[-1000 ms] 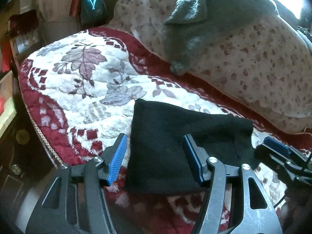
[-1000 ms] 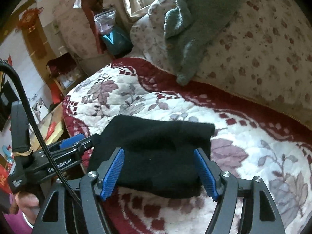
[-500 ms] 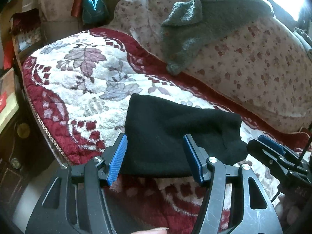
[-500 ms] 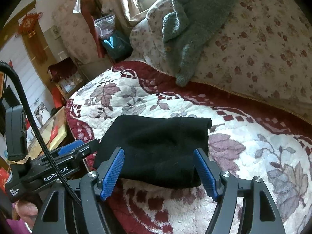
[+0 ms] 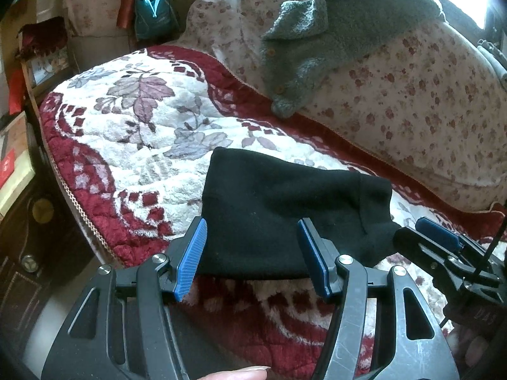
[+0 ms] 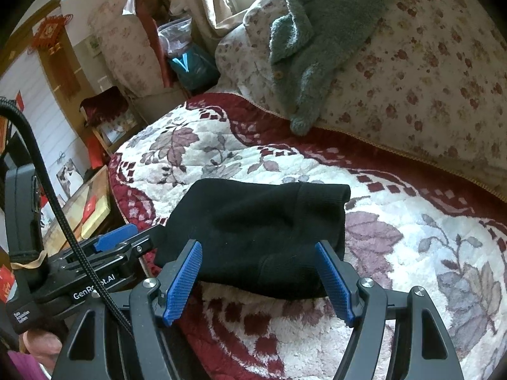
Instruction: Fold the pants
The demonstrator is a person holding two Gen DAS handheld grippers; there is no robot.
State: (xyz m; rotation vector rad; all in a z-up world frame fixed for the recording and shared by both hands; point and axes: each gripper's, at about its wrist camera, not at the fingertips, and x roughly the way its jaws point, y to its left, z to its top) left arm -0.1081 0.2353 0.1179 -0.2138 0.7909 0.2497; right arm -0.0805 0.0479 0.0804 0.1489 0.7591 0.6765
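Observation:
The black pants (image 5: 279, 209) lie folded into a compact rectangle on the red and white floral blanket (image 5: 133, 133), near its front edge. They also show in the right wrist view (image 6: 259, 228). My left gripper (image 5: 252, 253) is open and empty, held just in front of the pants' near edge. My right gripper (image 6: 259, 278) is open and empty, also just short of the near edge. Each gripper shows in the other's view: the right one (image 5: 443, 253) at the pants' right corner, the left one (image 6: 111, 247) at their left corner.
A grey-green fleece jacket (image 5: 323, 31) hangs over the floral sofa back (image 5: 412, 101). A dark wooden cabinet (image 5: 22, 253) stands left of the seat edge. A teal bag (image 6: 193, 69) and cluttered shelves (image 6: 104, 117) sit at the far end.
Both grippers have drawn back and up from the folded pants, which now lie a little farther from the fingers. The pants themselves have not moved.

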